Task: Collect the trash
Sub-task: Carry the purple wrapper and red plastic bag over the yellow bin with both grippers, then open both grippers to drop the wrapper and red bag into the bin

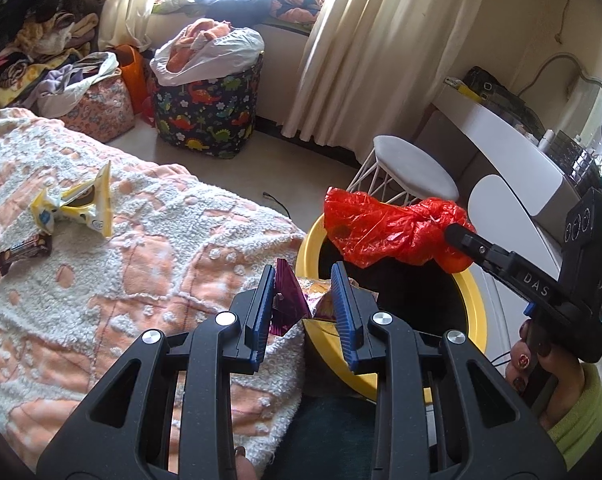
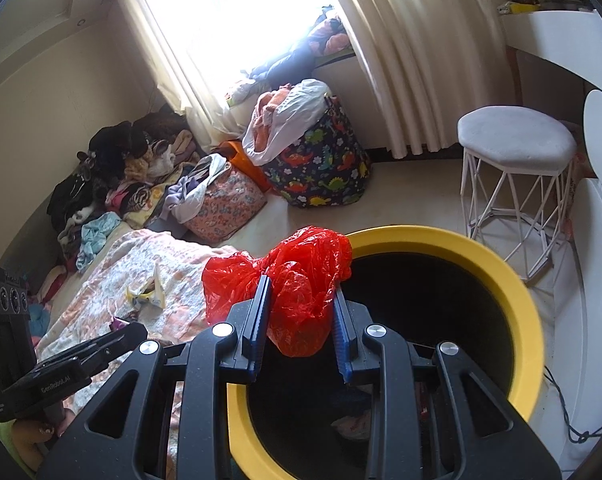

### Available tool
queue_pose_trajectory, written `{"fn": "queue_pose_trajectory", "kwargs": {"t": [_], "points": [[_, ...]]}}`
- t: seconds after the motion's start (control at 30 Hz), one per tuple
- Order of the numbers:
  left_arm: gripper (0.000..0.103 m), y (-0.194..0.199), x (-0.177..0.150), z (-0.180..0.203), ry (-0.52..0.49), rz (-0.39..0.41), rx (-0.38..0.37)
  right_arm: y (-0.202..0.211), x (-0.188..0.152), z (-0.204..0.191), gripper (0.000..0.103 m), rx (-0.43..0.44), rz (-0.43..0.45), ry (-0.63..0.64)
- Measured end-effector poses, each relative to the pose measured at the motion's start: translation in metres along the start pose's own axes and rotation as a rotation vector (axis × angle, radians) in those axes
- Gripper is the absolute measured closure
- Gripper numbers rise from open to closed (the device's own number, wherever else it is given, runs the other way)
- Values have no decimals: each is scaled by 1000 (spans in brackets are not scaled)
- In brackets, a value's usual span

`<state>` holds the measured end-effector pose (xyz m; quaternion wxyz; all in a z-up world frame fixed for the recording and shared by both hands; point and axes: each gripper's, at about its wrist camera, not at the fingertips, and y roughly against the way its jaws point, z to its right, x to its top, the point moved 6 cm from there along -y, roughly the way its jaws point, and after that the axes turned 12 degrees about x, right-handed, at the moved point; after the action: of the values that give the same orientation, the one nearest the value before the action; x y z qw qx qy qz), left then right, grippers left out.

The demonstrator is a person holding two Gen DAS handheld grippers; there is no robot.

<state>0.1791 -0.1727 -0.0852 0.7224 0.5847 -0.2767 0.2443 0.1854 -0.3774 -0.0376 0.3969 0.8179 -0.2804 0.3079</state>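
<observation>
Left wrist only: brown bar wrapper point(image 1: 24, 254) on the bedspread point(image 1: 141, 248).

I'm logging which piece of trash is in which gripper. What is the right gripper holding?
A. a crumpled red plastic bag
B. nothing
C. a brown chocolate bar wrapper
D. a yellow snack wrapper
A: in the right wrist view the right gripper is closed on the crumpled red plastic bag, held at the rim of the yellow-rimmed bin; the yellow wrapper lies on the bed.
</observation>
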Motion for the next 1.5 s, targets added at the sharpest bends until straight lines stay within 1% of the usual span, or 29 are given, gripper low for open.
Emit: {"fn": "queue_pose_trajectory", "kwargs": {"t": [0.5, 0.9, 1.13, 1.37, 1.5], "points": [[81, -6, -3, 37, -74, -10, -38, 29, 9, 29, 76, -90, 46, -20], [81, -13, -12, 65, -147, -33, -60, 40, 9, 51, 75, -170, 65, -30], [81, -22, -22, 81, -193, -57, -74, 41, 7, 62, 74, -191, 66, -48], [81, -33, -30, 98, -248, -85, -86, 41, 6, 65, 74, -187, 63, -66], [81, -39, -35, 105, -268, -96, -94, 40, 7, 64, 69, -179, 59, -68]]}}
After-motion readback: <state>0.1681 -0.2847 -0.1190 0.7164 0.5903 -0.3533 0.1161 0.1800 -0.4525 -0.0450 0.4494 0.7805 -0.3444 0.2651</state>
